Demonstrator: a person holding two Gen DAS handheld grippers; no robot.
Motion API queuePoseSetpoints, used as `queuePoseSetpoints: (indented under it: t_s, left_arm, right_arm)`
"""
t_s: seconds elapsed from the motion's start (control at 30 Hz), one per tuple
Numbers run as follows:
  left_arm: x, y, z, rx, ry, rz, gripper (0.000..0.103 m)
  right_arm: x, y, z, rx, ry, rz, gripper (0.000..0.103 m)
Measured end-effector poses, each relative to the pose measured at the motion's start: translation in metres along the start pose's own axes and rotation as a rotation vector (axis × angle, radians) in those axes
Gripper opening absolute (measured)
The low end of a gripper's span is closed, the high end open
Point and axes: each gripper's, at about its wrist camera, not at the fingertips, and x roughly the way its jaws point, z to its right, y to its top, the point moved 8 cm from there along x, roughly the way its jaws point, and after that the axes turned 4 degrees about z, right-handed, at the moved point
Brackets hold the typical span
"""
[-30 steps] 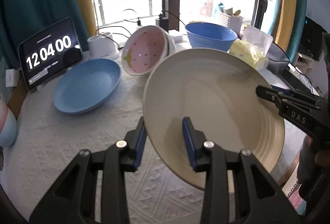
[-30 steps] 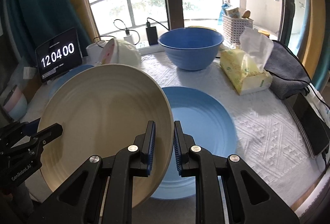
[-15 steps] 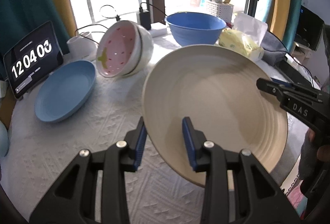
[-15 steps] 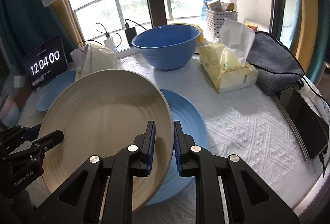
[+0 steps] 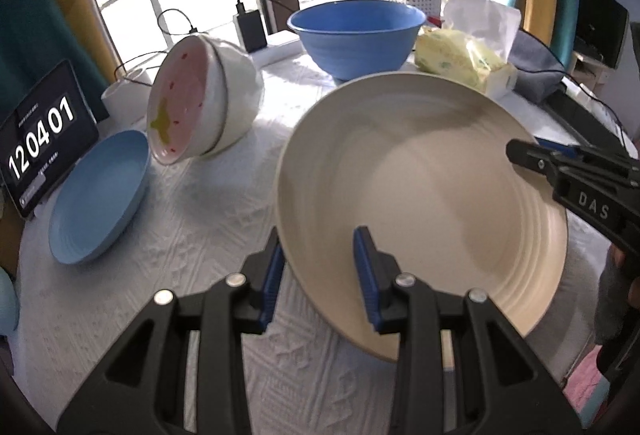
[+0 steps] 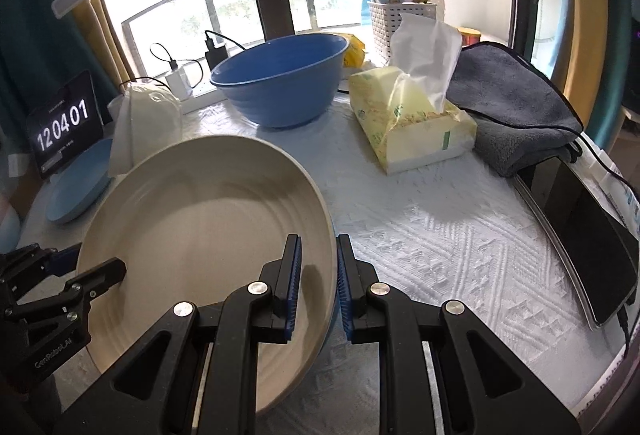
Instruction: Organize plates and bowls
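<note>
A large beige plate (image 5: 424, 195) fills the middle of both views, also in the right wrist view (image 6: 208, 235). My left gripper (image 5: 320, 275) straddles its near rim, jaws apart around the edge. My right gripper (image 6: 318, 287) has opened slightly around the opposite rim, with a blue plate edge (image 6: 329, 327) just under it. A small blue plate (image 5: 100, 195) lies at the left. Pink-and-white bowls (image 5: 200, 95) lean on their side behind it. A big blue bowl (image 5: 356, 35) stands at the back.
A tablet clock (image 5: 40, 139) stands at the far left. A tissue pack (image 6: 412, 123), grey cloth (image 6: 516, 107) and a phone (image 6: 592, 235) sit on the right of the white tablecloth. Chargers and cables lie by the window.
The beige plate has come down onto the blue plate, now almost hidden under it. My right gripper's jaws have widened on the rim. Both cameras have moved lower and forward.
</note>
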Motion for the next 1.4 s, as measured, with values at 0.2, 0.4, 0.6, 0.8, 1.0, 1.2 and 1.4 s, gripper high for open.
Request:
queuePoseSetpoints:
  t_s: [0.2, 0.4, 0.6, 0.8, 1.0, 1.2, 1.4]
  left_arm:
    - [0.012, -0.002, 0.000, 0.049, 0.048, -0.026, 0.036]
    - [0.019, -0.010, 0.001, 0.083, 0.069, -0.048, 0.037]
    - [0.019, -0.012, -0.003, 0.076, 0.076, -0.046, 0.037]
    - [0.015, -0.015, -0.005, 0.072, 0.071, -0.038, 0.037]
    - [0.009, -0.018, -0.008, 0.062, 0.074, -0.038, 0.038]
    - [0.004, -0.021, -0.007, 0.068, 0.072, -0.035, 0.039]
    - [-0.003, -0.025, -0.006, 0.070, 0.067, -0.029, 0.039]
  right_arm:
    - [0.008, -0.003, 0.003, 0.004, -0.005, -0.014, 0.019]
    - [0.011, -0.006, 0.002, -0.003, -0.010, -0.027, 0.019]
    - [0.012, -0.007, 0.003, -0.004, -0.018, -0.035, 0.019]
    - [0.010, -0.011, 0.005, -0.010, -0.031, -0.041, 0.019]
    - [0.009, -0.016, 0.001, -0.021, -0.029, -0.064, 0.022]
    - [0.005, -0.021, 0.002, -0.017, -0.030, -0.083, 0.031]
    - [0.000, -0.027, 0.002, -0.014, -0.033, -0.096, 0.037]
